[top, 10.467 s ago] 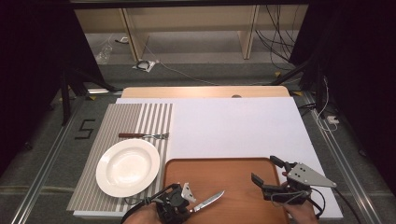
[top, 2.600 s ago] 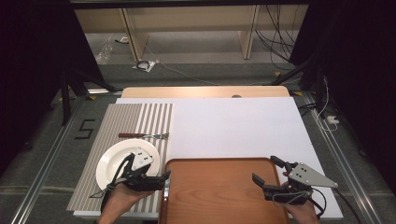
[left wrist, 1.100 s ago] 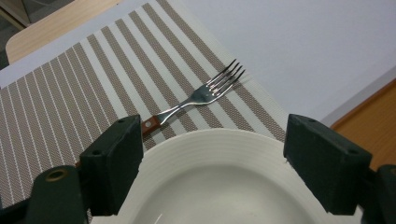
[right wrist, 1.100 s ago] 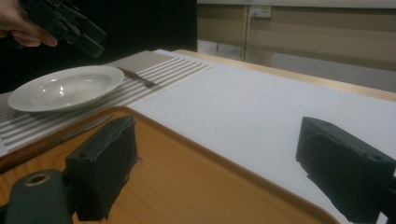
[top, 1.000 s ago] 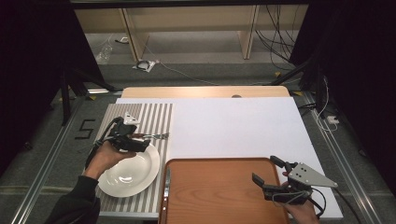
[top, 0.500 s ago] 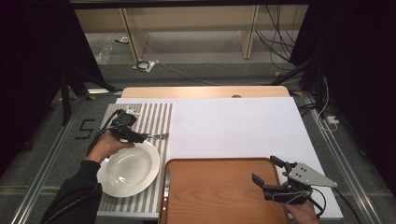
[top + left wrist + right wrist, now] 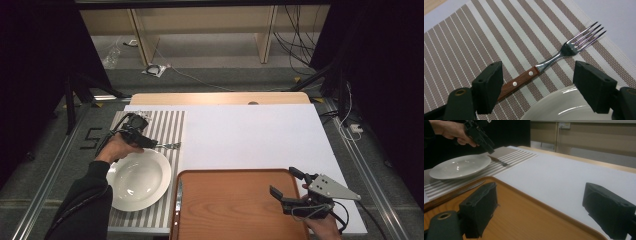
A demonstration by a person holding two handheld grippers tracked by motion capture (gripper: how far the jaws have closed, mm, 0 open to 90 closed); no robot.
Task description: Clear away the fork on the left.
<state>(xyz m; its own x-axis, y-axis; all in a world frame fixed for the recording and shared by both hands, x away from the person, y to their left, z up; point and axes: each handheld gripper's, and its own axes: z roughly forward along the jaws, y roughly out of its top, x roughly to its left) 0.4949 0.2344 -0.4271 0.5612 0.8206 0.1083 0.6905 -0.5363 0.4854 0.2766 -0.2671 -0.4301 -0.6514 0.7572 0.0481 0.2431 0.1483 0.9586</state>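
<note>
At the left of the high view, the left gripper (image 7: pixel 150 142) reaches over the striped placemat (image 7: pixel 170 120) toward the fork (image 7: pixel 170 145) lying just above the white plate (image 7: pixel 140 179); the right gripper (image 7: pixel 287 192) rests open over the wooden tray (image 7: pixel 230 205) at lower right. In the left gripper view, the jaws, just closing a little, stand wide on either side of the fork's wooden handle (image 7: pixel 520 81), not touching. Pickup looks to be under way: lower, then close.
</note>
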